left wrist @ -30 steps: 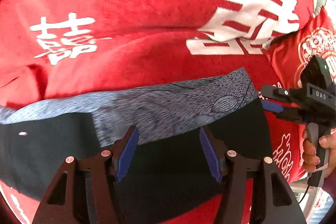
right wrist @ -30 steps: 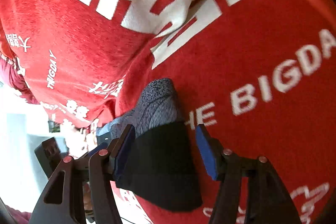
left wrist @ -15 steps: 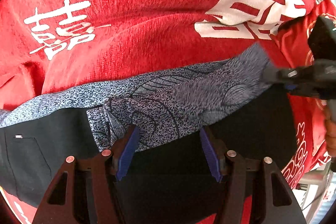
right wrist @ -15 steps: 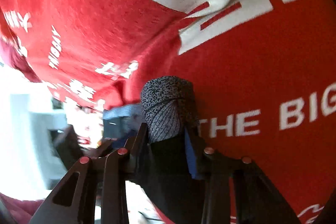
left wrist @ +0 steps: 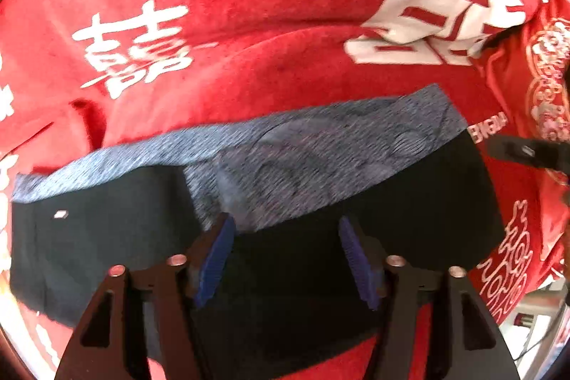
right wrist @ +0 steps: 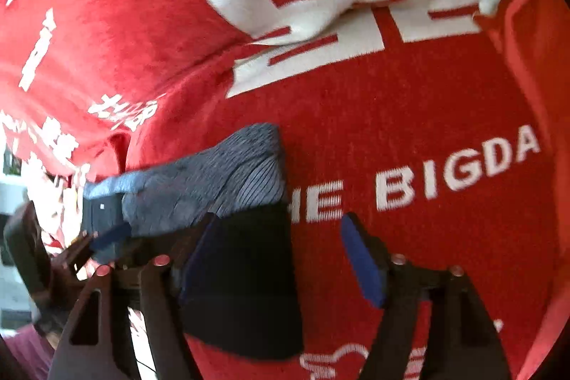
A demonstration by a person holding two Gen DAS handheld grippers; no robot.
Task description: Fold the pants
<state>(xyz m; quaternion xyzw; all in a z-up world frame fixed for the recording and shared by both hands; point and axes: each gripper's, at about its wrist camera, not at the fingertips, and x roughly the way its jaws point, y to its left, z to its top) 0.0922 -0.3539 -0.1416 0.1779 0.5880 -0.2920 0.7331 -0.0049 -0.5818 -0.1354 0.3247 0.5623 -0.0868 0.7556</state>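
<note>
Soft, light knit, the folded pants [left wrist: 285,237] lie just under and ahead of the left gripper [left wrist: 285,259], whose jaws are opening with nothing pinched. The right gripper [right wrist: 281,259] is opening too, the cloth loose between its pads. Limp fabric looks best pinched at a folded edge or corner. Its long axis runs crosswise, grey patterned waistband [left wrist: 320,145] farthest, on the red blanket [left wrist: 249,6].

Both tongs [left wrist: 285,255] [right wrist: 281,259]: black triangular arms w/ cutouts, silver screws, ribbed blue pads [left wrist: 213,259].
</note>
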